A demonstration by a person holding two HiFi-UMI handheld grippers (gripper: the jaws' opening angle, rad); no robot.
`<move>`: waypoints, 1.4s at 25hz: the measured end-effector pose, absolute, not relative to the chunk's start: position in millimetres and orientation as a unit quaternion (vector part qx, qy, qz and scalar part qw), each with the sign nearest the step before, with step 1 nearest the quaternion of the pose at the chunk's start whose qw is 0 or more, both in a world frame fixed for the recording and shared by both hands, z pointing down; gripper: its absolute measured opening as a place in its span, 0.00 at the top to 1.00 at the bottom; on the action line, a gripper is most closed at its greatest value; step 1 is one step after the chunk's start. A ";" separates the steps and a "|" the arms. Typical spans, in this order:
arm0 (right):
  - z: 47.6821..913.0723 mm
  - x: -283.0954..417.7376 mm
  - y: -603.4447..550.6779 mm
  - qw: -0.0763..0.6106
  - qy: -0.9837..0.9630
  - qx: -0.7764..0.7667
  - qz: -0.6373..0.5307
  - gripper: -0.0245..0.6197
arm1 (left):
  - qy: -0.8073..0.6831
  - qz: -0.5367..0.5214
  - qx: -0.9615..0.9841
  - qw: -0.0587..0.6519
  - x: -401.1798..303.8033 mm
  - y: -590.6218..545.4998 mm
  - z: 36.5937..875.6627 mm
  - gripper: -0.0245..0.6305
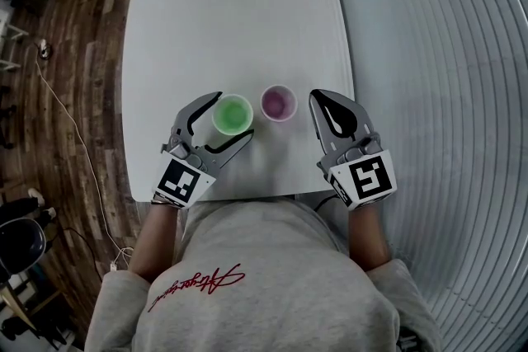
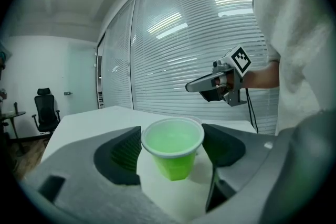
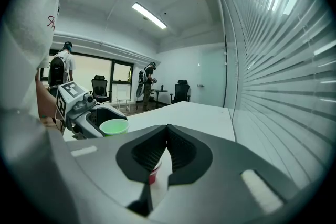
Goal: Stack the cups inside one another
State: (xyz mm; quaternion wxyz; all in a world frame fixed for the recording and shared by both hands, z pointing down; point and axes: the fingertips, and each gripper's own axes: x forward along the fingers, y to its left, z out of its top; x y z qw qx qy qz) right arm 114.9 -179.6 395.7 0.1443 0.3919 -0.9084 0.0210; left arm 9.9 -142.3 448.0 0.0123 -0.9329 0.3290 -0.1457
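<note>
Left claw [image 1: 233, 114] clamped on green cup [image 1: 232, 118] in head view, near worktop's [image 1: 231, 12] front edge, open worktop stretching beyond; pink cup [image 1: 278, 103] just beside, right claw [image 1: 317, 96] apart from it | left gripper view: cup rim against both pads, blinds [image 2: 173, 50] behind | right gripper view: jaws together, empty, pink cup standing just past them.

seemingly plastic green cup [image 1: 233, 114], smooth matt table [image 1: 231, 12], wood-plank floor [image 1: 78, 53].
</note>
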 end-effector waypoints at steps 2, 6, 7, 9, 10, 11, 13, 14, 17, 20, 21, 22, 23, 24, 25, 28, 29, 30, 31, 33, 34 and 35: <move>398.3 114.5 -178.8 0.140 -0.909 0.392 0.022 0.96 | 0.327 -0.147 -0.933 0.023 10.7 -142.2 442.5 0.42; 397.0 116.9 -177.3 0.131 -0.910 0.393 0.024 0.96 | 0.326 -0.144 -0.934 0.025 17.4 -143.9 428.6 0.42; 397.2 117.2 -176.8 0.131 -0.910 0.393 0.024 0.96 | 0.325 -0.143 -0.934 0.026 18.9 -144.6 425.4 0.42; 398.3 118.2 -175.2 0.128 -0.909 0.395 0.026 0.96 | 0.324 -0.140 -0.935 0.029 22.1 -145.6 420.4 0.42; 399.2 118.7 -174.7 0.126 -0.909 0.396 0.026 0.96 | 0.324 -0.139 -0.935 0.030 23.6 -146.2 418.6 0.42; 400.3 119.0 -174.8 0.125 -0.909 0.397 0.027 0.96 | 0.322 -0.139 -0.936 0.031 25.0 -147.2 417.5 0.42; 402.7 119.7 -175.3 0.123 -0.908 0.399 0.027 0.96 | 0.318 -0.139 -0.937 0.036 28.4 -149.3 416.5 0.42; 403.4 120.4 -175.1 0.121 -0.907 0.401 0.028 0.96 | 0.315 -0.140 -0.938 0.038 30.5 -149.8 416.0 0.42; 404.2 125.1 -173.1 0.118 -0.905 0.409 0.029 0.96 | 0.307 -0.138 -0.941 0.041 38.1 -150.5 414.0 0.42; 405.1 130.3 -172.5 0.116 -0.902 0.415 0.031 0.96 | 0.299 -0.134 -0.944 0.045 45.5 -152.9 410.7 0.42; 405.4 132.0 -172.3 0.115 -0.901 0.418 0.031 0.96 | 0.296 -0.132 -0.945 0.046 47.6 -153.5 409.6 0.42; 405.6 133.8 -172.2 0.114 -0.900 0.420 0.032 0.96 | 0.293 -0.130 -0.946 0.047 49.6 -154.3 408.5 0.42; 405.4 135.7 -172.5 0.113 -0.898 0.423 0.032 0.96 | 0.291 -0.128 -0.947 0.048 51.5 -155.5 407.3 0.42; 404.5 138.2 -173.3 0.111 -0.897 0.427 0.032 0.96 | 0.290 -0.126 -0.948 0.048 53.9 -157.5 405.7 0.42; 402.4 141.8 -174.4 0.109 -0.896 0.430 0.033 0.96 | 0.289 -0.124 -0.948 0.049 57.4 -159.8 403.1 0.42; 394.1 159.5 -172.8 0.105 -0.894 0.435 0.035 0.96 | 0.285 -0.120 -0.949 0.052 76.3 -162.4 393.6 0.42; 393.6 165.1 -169.4 0.105 -0.893 0.437 0.036 0.96 | 0.284 -0.119 -0.950 0.052 82.8 -160.5 392.3 0.42; 394.3 169.1 -165.1 0.106 -0.892 0.438 0.038 0.96 | 0.282 -0.118 -0.951 0.051 87.9 -157.9 392.2 0.42; 395.5 171.3 -161.4 0.107 -0.892 0.439 0.039 0.96 | 0.280 -0.117 -0.951 0.050 91.6 -155.8 392.9 0.42; 398.5 170.4 -159.9 0.108 -0.891 0.439 0.041 0.96 | 0.278 -0.114 -0.953 0.048 93.6 -157.5 395.6 0.42; 400.3 168.0 -161.3 0.107 -0.891 0.440 0.043 0.96 | 0.277 -0.112 -0.953 0.047 92.4 -160.4 397.7 0.42; 402.2 165.2 -162.1 0.105 -0.890 0.441 0.044 0.96 | 0.275 -0.111 -0.954 0.046 90.6 -162.8 400.4 0.42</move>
